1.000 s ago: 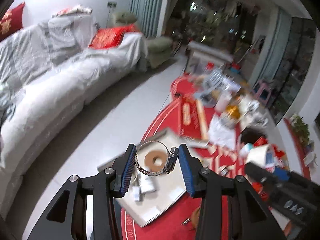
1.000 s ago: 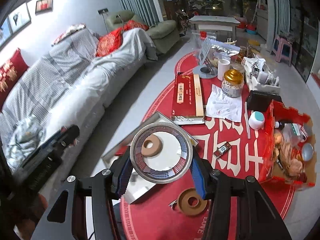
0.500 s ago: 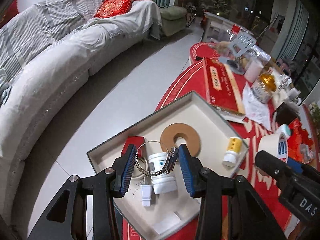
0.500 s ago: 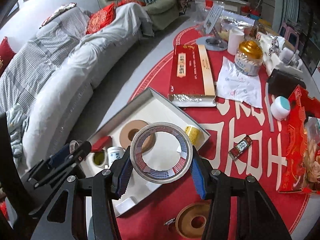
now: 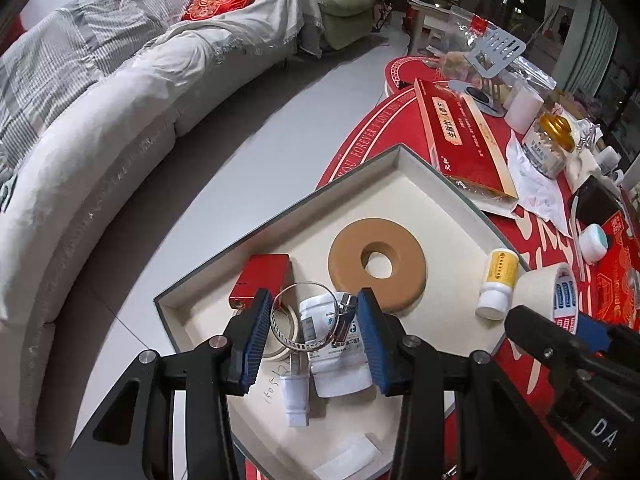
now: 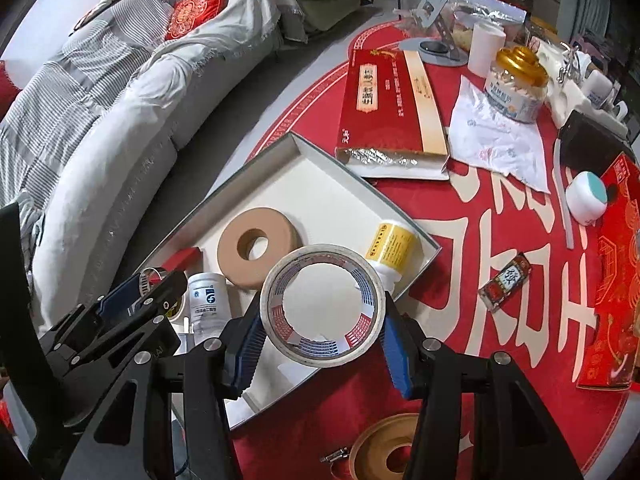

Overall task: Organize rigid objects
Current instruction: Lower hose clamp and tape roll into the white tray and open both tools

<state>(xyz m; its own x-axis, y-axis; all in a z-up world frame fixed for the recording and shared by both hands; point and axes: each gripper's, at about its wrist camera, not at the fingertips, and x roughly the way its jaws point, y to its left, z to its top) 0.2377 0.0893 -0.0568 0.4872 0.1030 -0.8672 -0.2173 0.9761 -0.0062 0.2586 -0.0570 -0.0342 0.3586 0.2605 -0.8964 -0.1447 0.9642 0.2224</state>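
My left gripper is shut on a metal hose clamp and holds it just above the shallow white tray. In the tray lie a tan disc, a red lighter, a white bottle, a small tape ring, a white plug and a yellow-label bottle. My right gripper is shut on a roll of tape over the tray's near right part. The left gripper also shows in the right wrist view.
On the red tablecloth lie a red gift box, a gold-lid jar, white paper, a small white jar, a red packet, another tan disc and a red carton. A grey sofa stands left.
Both grippers have moved down and forward toward the tray, which now looks larger and closer. Each keeps its hold, the clamp on the left and the tape roll on the right.
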